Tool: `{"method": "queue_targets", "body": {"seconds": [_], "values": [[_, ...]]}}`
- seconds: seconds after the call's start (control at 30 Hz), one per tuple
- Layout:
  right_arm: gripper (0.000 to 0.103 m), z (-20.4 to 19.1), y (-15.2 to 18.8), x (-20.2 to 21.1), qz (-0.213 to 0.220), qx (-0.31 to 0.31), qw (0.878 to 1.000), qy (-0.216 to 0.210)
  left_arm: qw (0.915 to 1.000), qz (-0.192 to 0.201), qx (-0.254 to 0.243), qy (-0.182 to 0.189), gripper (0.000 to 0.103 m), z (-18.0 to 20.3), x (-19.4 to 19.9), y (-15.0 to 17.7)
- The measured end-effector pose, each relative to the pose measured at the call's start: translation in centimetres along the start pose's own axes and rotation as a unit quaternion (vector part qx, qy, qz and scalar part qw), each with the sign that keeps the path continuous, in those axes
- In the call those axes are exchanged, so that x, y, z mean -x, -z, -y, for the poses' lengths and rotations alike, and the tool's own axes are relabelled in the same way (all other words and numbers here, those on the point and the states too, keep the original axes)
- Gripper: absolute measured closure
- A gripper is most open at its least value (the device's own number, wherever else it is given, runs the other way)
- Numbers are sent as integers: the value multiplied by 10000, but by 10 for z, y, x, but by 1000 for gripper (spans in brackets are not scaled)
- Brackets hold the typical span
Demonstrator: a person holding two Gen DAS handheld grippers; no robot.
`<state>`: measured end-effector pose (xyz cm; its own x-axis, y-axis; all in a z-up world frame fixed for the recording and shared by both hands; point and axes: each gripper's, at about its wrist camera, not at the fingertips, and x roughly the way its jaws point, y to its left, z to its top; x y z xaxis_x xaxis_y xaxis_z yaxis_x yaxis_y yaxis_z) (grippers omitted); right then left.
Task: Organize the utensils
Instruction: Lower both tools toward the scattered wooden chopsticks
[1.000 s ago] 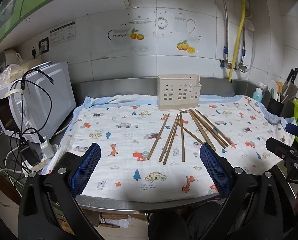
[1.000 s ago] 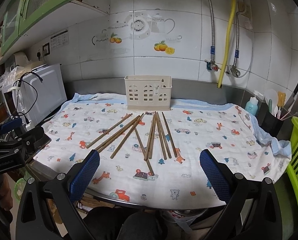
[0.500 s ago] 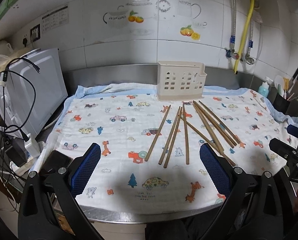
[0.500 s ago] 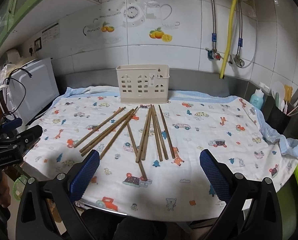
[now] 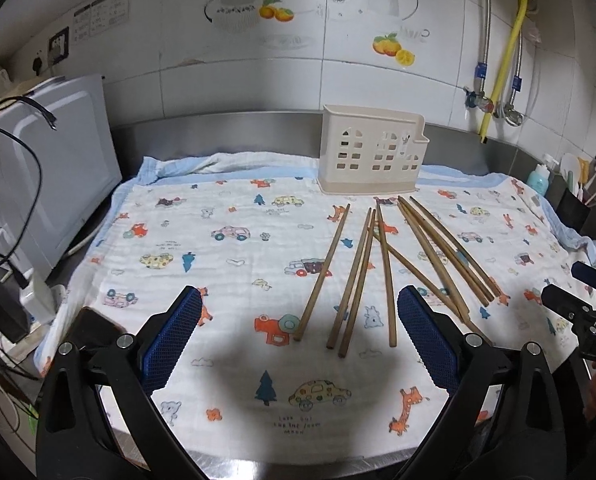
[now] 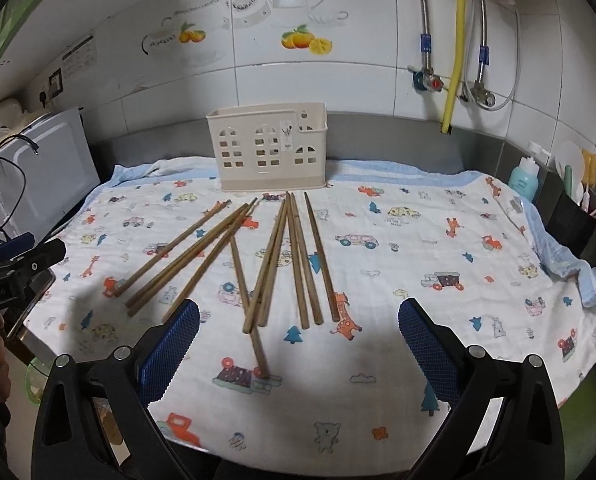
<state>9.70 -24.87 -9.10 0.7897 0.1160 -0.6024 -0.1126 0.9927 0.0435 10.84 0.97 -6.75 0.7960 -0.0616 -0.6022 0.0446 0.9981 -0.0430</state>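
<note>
Several brown wooden chopsticks (image 5: 382, 264) lie fanned out on a cartoon-print cloth (image 5: 225, 248); they also show in the right wrist view (image 6: 269, 260). A cream plastic utensil holder (image 5: 372, 152) stands upright behind them by the wall, also in the right wrist view (image 6: 267, 148). My left gripper (image 5: 298, 340) is open and empty, hovering over the cloth's front part, just short of the chopsticks' near ends. My right gripper (image 6: 298, 344) is open and empty above the near chopstick ends.
A white microwave (image 5: 45, 184) with cables stands at the left. A black cup of utensils (image 6: 578, 216) and a blue bottle (image 6: 524, 178) stand at the right. Pipes and a yellow hose (image 6: 456, 48) run down the tiled wall. The counter's steel edge (image 5: 298, 460) is near.
Both grippers have moved forward and lower over the cloth toward the chopsticks. Both stay open. The chopsticks and the holder have not moved.
</note>
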Motion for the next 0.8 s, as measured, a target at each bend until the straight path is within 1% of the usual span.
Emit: {"method": "queue_targets", "body": {"seconds": [0.03,0.13,0.23,0.27,0.3,0.33,0.4,0.43,0.5,0.53,0.6,0.67,0.7,0.77,0.8], "values": [[7,1,0,-4,-19,-1,10000,30,10000,-46,-2,4,15,-1,-6,0],[7,7,0,-16,-110,-38,9999,73,9998,-180,63,82,16,-4,-20,0],[9,14,1,-29,-184,-67,9998,65,9995,-285,68,78,22,-6,-33,2],[14,16,1,-33,-221,-57,9997,66,9994,-334,77,100,23,-7,-38,3],[21,19,2,-39,-301,-43,9995,29,9992,-373,87,119,27,-8,-42,3],[31,21,3,-43,-356,-66,9993,17,9991,-399,91,126,30,-8,-46,4],[33,26,4,-52,-472,-109,9988,-7,9988,-458,91,140,33,-9,-54,4],[35,28,6,-55,-488,-106,9988,-2,9987,-482,93,146,38,-10,-57,4],[41,31,7,-62,-553,-128,9984,-36,9983,-534,109,210,43,-12,-63,4],[47,33,7,-65,-583,-139,9982,-53,9979,-580,131,248,46,-14,-68,4],[52,35,8,-71,-625,-174,9979,-52,9974,-643,156,287,51,-16,-74,5],[60,36,8,-76,-654,-163,9977,-89,9967,-709,191,345,56,-18,-81,5],[62,36,8,-79,-674,-154,9976,-84,9964,-741,201,361,59,-19,-84,5],[75,37,7,-84,-732,-153,9971,-133,9958,-791,213,410,63,-20,-89,6],[76,37,6,-86,-744,-147,9970,-148,9953,-824,229,450,66,-20,-92,6]]}}
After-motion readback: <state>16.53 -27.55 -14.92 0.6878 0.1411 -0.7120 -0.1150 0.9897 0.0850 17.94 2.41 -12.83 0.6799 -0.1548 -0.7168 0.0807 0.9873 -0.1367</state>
